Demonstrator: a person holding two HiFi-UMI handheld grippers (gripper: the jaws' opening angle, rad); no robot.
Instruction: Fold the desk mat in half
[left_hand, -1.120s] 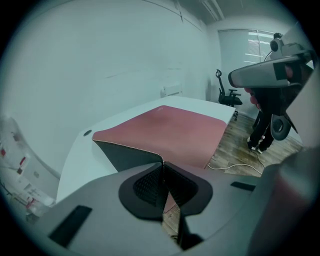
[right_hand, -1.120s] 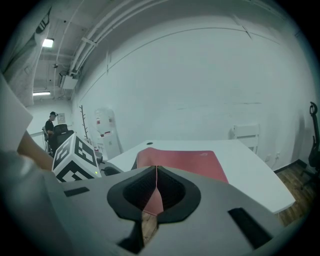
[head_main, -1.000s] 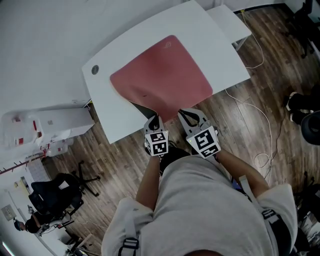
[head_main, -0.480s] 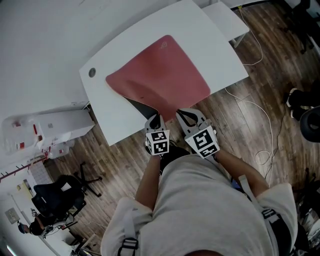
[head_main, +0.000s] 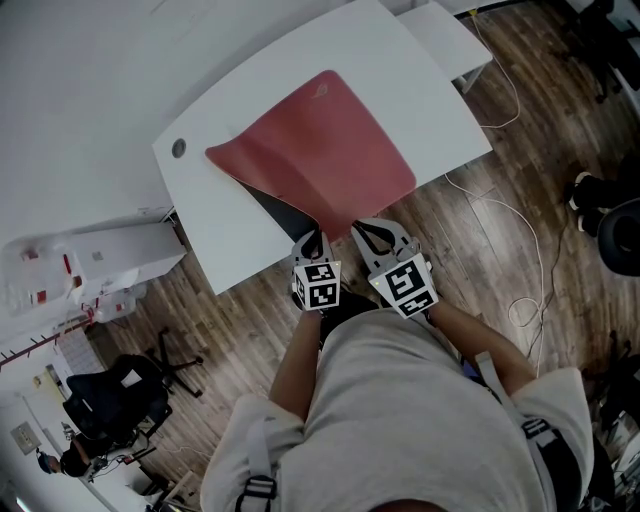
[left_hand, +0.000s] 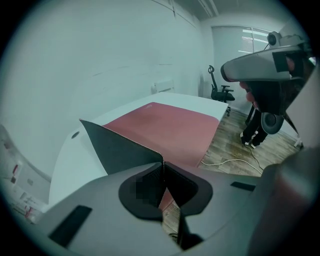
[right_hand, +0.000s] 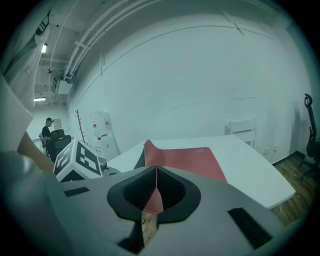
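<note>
The left claw and right claw each pinch the near edge of the red desk mat, holding it raised off the white bench, ready to fold it away.

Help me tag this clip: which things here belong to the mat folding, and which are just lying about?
Part of the job:
- mat, near edge lifted
- left gripper, shut on the mat
- right gripper, shut on the mat
- table under the mat

Just lying about:
- chair
- cable on the floor
- cabinet
</note>
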